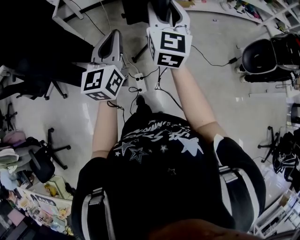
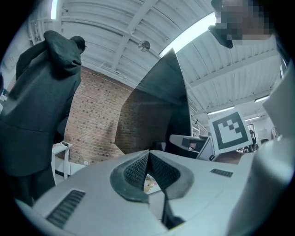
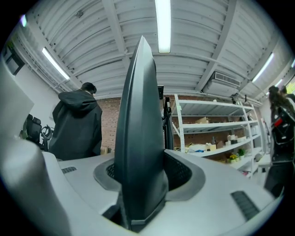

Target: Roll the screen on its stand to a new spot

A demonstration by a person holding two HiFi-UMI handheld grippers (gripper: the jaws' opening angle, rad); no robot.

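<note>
right claw (image 1: 168, 14) cut off at top edge, screen (image 3: 138, 115) bottom hidden

Pale, shiny floor (image 1: 89, 117) far down under both pairs of jaws. Down between the jaws of the left gripper (image 1: 114, 33) and the right gripper (image 1: 168, 5), a white plug strip (image 1: 139, 82) flat on the floor, with thin black wires (image 1: 133, 89) curling away from it. Off to the right of the right jaws, one long black wire (image 1: 208, 55) ending in a small black box (image 1: 232, 60), and past that a round black chair (image 1: 262, 56). Off to the left of the left jaws, a black star-shaped chair foot (image 1: 55, 88) on wheels, and a second chair foot (image 1: 58, 149) nearer the person's side. Far left, a heap of small colourful things (image 1: 14, 154), too blurry to tell apart.
</note>
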